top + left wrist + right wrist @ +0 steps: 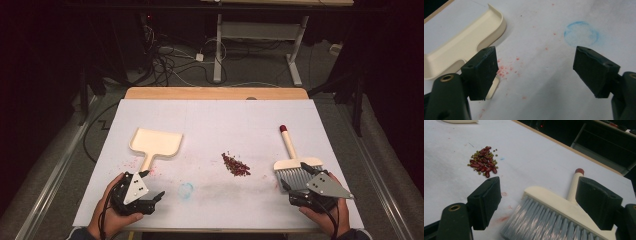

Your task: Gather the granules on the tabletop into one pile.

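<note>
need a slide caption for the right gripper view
Open right claw poised over a cream brush with grey bristles, a small pile of beans beyond on the white table.

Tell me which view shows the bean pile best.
The right gripper view: the bean pile is close enough to tell red beans from small green ones. The high view shows it as a small dark patch between the dustpan and brush.

A white sheet covers the bench (215,125), leaving a wooden strip bare along the far edge. Beyond it, a grey floor (250,75) carries tangled cables (165,60) and a white-legged desk (260,35). The room around lies dark.
</note>
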Available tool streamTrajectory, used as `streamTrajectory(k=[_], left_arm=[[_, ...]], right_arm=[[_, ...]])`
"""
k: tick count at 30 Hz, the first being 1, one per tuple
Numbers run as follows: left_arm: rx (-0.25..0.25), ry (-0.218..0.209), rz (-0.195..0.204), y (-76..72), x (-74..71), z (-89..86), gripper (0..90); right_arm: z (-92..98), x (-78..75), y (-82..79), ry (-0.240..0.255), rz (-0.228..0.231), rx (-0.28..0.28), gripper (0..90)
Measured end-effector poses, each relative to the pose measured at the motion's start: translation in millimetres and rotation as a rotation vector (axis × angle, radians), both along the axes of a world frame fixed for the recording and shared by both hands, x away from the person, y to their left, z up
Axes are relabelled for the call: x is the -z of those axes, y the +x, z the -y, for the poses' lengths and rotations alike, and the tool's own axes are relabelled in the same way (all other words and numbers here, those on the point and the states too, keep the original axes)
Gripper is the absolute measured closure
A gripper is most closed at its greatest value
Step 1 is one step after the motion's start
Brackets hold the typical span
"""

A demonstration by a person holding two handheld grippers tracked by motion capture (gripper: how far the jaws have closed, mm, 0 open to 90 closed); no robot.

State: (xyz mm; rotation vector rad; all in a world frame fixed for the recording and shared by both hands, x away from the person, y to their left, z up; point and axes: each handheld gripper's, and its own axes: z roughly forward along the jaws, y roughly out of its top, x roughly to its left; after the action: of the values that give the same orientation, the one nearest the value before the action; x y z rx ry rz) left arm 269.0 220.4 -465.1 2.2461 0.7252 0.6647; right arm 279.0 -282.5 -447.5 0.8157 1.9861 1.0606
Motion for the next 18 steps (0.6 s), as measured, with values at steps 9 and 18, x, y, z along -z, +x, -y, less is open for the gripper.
streamTrajectory(k=[9, 18], left_arm=[[0.001, -0.002, -0.005, 0.4, 0.6, 0.5, 19.3], [-0.001, 0.002, -0.013, 1.4, 1.9, 0.7, 19.3]], right_arm=[[-0.3, -1.3, -0.2, -0.007, 0.014, 0.008, 21.9], [-2.4, -1.2, 1.2, -0.007, 0.018, 0.014, 21.9]])
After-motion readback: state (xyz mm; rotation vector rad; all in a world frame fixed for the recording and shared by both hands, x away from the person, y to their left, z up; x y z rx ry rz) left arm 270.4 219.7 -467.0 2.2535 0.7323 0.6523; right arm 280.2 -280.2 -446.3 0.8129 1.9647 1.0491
